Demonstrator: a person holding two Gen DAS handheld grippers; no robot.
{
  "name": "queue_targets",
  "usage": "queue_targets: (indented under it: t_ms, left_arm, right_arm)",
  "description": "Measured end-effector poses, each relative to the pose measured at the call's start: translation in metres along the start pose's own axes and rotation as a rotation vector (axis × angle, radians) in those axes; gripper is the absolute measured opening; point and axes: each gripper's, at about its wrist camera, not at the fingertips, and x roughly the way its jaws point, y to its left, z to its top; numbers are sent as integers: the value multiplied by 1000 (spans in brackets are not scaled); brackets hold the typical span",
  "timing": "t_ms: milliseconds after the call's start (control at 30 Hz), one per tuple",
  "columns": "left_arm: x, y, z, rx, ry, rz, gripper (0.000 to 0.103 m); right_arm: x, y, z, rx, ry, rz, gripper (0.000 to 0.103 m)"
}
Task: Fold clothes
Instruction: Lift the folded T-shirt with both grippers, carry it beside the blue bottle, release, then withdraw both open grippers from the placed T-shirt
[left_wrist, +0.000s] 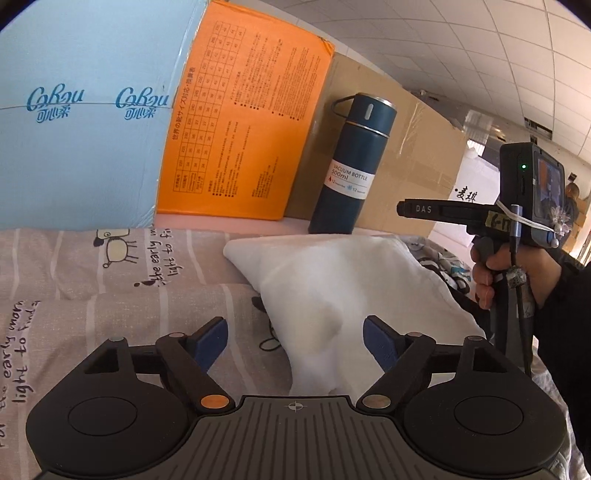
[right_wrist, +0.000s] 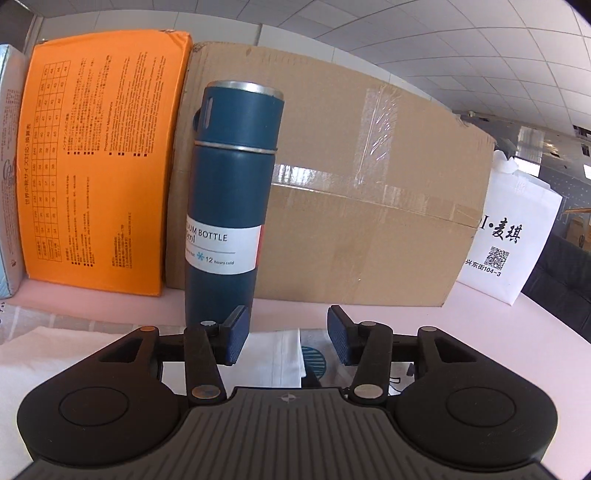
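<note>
A white garment (left_wrist: 343, 291) lies bunched on a grey striped printed sheet (left_wrist: 92, 266). My left gripper (left_wrist: 295, 341) is open just above its near part, fingers either side of the cloth, holding nothing. The right gripper (left_wrist: 406, 209) shows at the right of the left wrist view, held in a hand above the garment's right side. In the right wrist view my right gripper (right_wrist: 286, 336) is open and empty above the white garment (right_wrist: 258, 358), which has a blue round print (right_wrist: 314, 360).
A dark blue vacuum bottle (right_wrist: 232, 199) stands upright just beyond the garment, also in the left wrist view (left_wrist: 351, 166). Behind it are an orange box (right_wrist: 99, 158), a brown carton (right_wrist: 369, 206), a light blue package (left_wrist: 81, 110) and a white paper bag (right_wrist: 509, 236).
</note>
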Motion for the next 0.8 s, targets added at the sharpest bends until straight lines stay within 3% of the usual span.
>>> queue_targets:
  t_ms: [133,300,533,633,800]
  left_arm:
    - [-15,-2,6,3,-48,34,93]
    - [-44,-2,10,21,-89,36,96]
    - [-89,-1,15,53,-143,24,99]
    - [-108,-1,18,66,-167,19,102]
    - [-135,1,22,85,-200,5,103]
  right_arm:
    - [-33,-2,14,17,-45,3,64]
    - [-73,6,26,-6,-82,13,69]
    - [-144,16,46,84,-129,-5,80]
    - [-193,16,54,190,-132,45,82]
    - [-279,24,65,229,-162,102,86]
